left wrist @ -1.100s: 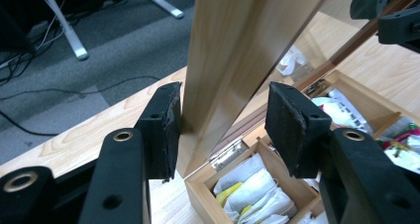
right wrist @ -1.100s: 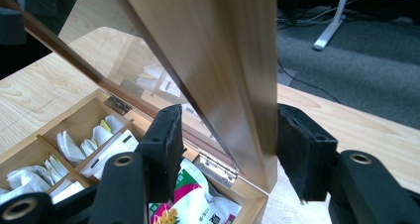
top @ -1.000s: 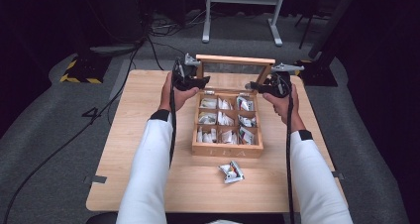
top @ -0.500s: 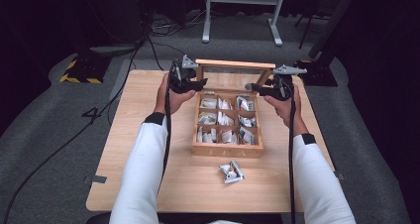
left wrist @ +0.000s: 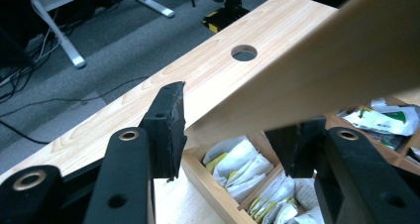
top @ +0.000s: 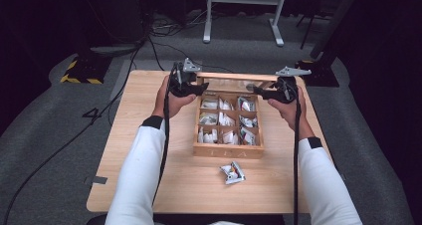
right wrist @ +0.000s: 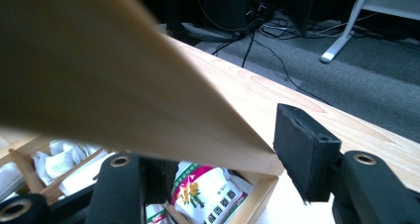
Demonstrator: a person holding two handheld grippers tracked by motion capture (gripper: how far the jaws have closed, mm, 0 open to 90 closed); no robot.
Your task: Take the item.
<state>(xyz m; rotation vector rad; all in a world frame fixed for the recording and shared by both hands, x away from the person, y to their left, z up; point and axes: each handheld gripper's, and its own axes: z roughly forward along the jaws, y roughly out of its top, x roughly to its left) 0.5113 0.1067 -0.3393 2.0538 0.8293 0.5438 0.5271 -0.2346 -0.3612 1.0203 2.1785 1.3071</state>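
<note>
Grey carpet floor [top: 59, 135], dark room, white stand [top: 244, 6].

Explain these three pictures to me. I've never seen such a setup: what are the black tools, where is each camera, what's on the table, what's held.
A person holds a handheld two-jaw tool in each hand: the left gripper and the right gripper. One camera looks down from above; one rides on each gripper, looking along its jaws. On the table stands a wooden box of compartments filled with tea bag packets; one loose packet lies in front. Both grippers clamp the raised lid, one at each end.
</note>
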